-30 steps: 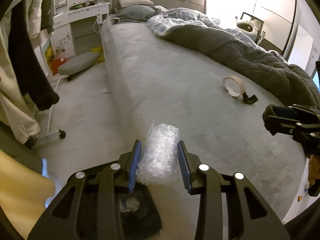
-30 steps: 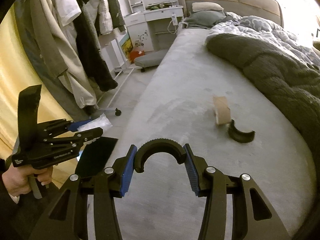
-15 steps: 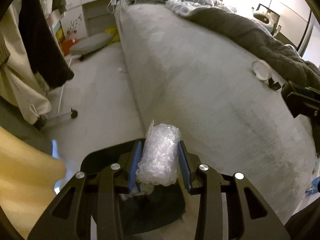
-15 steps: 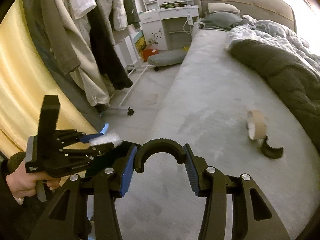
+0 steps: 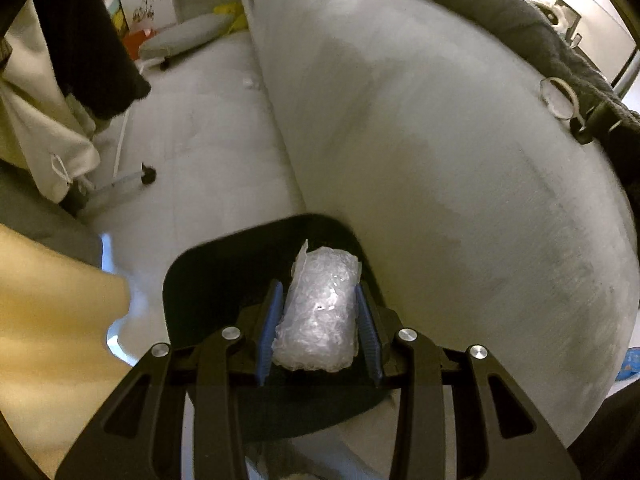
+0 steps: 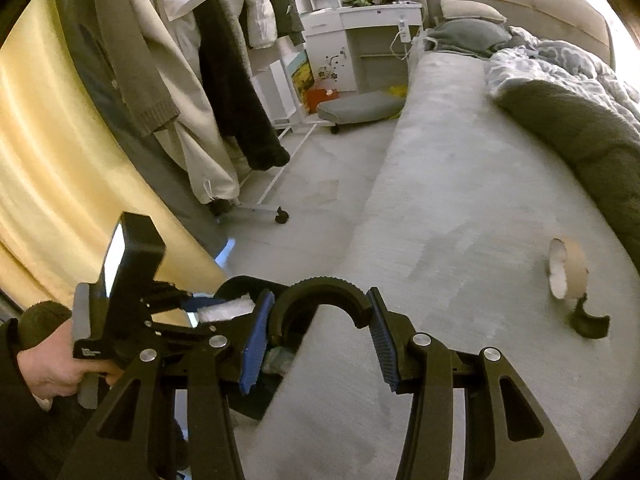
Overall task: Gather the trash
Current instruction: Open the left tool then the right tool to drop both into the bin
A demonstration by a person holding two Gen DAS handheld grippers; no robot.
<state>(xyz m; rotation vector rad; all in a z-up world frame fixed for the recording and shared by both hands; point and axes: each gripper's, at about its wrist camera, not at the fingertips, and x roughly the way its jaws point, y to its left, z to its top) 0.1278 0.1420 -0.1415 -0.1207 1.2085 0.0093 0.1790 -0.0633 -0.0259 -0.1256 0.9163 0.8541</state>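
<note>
My left gripper (image 5: 318,322) is shut on a roll of clear bubble wrap (image 5: 320,312) and hangs right over a black bin (image 5: 208,276) on the floor beside the bed. In the right wrist view the same left gripper (image 6: 224,306) shows at the lower left, held by a hand, with the bubble wrap (image 6: 226,309) at its tip over the bin (image 6: 240,284). My right gripper (image 6: 318,336) is shut on a black curved plastic piece (image 6: 320,290) over the bed's edge. A cardboard tape roll (image 6: 566,270) and a second black curved piece (image 6: 590,320) lie on the mattress.
The grey mattress (image 5: 440,140) fills the right side, with a dark blanket (image 6: 580,128) heaped further back. A clothes rack on wheels (image 6: 264,208) with hanging coats stands left of the floor strip. A yellow curtain (image 6: 52,152) hangs at the far left. A grey cushion (image 6: 360,106) lies by a white dresser.
My left gripper has sunk and tipped downward with the bubble wrap until the black bin lies under it. The right gripper has shifted left with the curved piece toward the bin.
</note>
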